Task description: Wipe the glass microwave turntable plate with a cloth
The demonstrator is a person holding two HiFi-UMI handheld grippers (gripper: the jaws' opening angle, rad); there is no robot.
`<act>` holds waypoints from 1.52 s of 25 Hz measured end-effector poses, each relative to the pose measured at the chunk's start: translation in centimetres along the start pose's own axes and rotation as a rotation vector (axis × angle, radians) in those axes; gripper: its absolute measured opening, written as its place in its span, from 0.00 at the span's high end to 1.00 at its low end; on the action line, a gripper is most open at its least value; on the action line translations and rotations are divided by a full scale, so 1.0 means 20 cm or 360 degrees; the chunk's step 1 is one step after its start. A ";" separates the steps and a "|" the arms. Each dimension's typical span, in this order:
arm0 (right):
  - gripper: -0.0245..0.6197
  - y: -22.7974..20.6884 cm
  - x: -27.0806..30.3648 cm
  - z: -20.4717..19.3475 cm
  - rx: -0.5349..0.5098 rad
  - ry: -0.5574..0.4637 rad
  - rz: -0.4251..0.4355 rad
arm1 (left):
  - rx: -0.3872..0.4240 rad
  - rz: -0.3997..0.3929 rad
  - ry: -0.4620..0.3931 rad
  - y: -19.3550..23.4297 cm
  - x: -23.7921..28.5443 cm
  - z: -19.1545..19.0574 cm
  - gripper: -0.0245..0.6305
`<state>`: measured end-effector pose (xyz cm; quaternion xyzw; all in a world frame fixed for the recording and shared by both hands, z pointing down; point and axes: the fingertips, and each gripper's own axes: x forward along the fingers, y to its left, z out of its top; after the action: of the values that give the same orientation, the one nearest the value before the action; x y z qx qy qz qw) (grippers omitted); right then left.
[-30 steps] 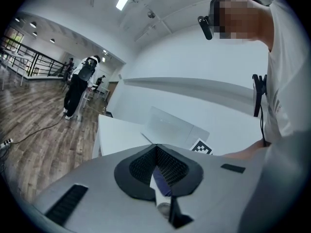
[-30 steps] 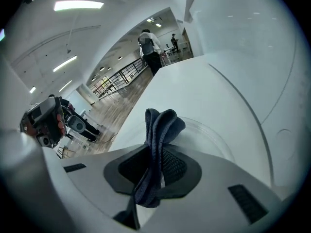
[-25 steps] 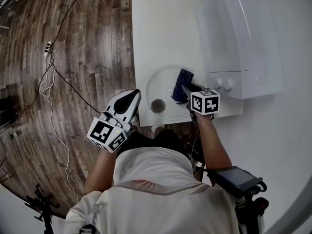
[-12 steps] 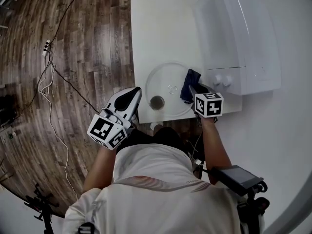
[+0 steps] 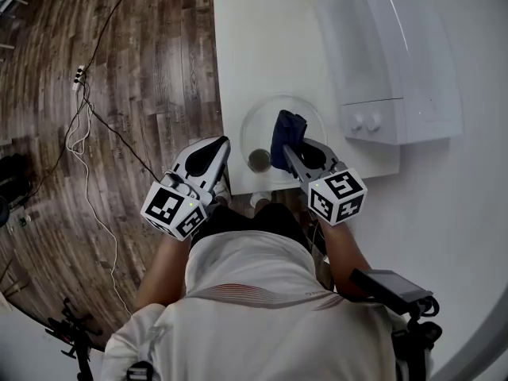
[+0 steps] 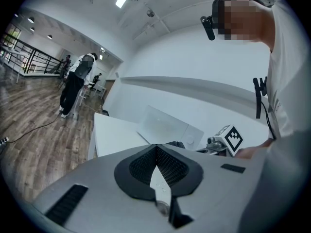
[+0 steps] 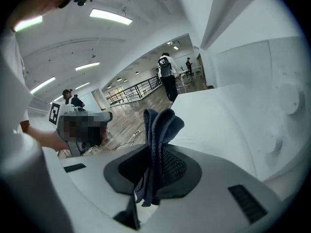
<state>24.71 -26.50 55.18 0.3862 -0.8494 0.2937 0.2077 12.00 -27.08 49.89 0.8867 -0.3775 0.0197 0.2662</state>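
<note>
We stand at a white table (image 5: 262,46) with a white microwave (image 5: 389,54) on its right side, and just beside the microwave, at the table's near edge, lies the glass turntable plate (image 5: 258,121). Our right gripper (image 5: 292,155) reaches over the plate's near right part, jaws pressed tight on a folded dark blue cloth (image 5: 286,133) that sticks out past them above the glass. Our left gripper (image 5: 216,151) hangs by the table's near left corner, jaws closed together with nothing between them.
</note>
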 end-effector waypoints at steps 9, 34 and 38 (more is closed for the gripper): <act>0.87 0.25 0.32 -0.28 0.0173 0.0243 0.0243 | -0.0016 -0.0007 0.0038 -0.01 -0.04 -0.05 0.95; 0.87 -0.41 -0.04 -0.60 0.0646 0.0340 -0.0211 | -0.0020 -0.0116 0.0107 -0.12 0.09 -0.13 0.95; 0.87 -0.47 -0.11 -0.66 0.0728 0.0318 -0.0246 | -0.0024 -0.0132 0.0121 -0.15 0.11 -0.14 0.95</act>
<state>35.00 -21.68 66.83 0.4558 -0.7042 0.4980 0.2197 16.12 -25.45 51.50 0.8982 -0.3302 0.0396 0.2876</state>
